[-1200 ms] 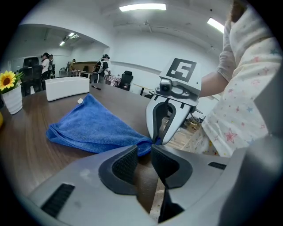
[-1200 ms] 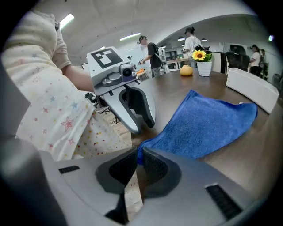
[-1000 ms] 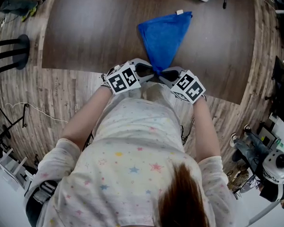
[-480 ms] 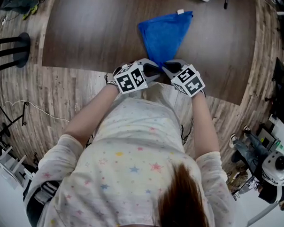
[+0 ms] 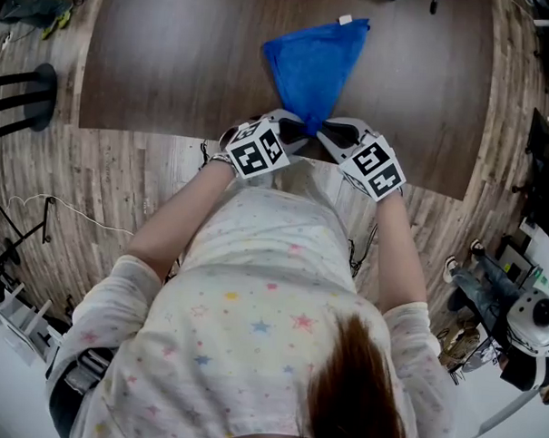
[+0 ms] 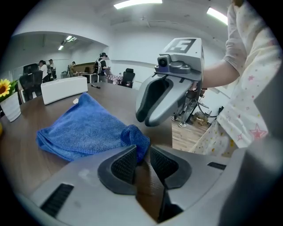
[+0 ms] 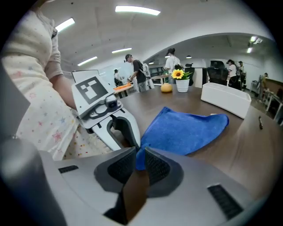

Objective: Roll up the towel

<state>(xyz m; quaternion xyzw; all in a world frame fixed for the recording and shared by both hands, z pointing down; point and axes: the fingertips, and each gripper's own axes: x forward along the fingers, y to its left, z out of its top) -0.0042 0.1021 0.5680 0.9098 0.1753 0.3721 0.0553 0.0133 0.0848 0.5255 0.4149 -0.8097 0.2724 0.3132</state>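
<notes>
We pinch towel [image 5: 316, 66] tip at bench [image 5: 172, 64] near edge: left gripper [image 5: 294, 133] jaws, just closing, clamp blue fold; right gripper [image 5: 327, 131] clamps it alongside.

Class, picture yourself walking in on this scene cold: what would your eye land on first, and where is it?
The bright blue towel stands out, bunched into a wedge on the dark brown table, narrowing toward the person. At that near tip the left gripper and right gripper, their marker cubes side by side, each pinch the cloth; the left jaws have just been closing on it.
</notes>
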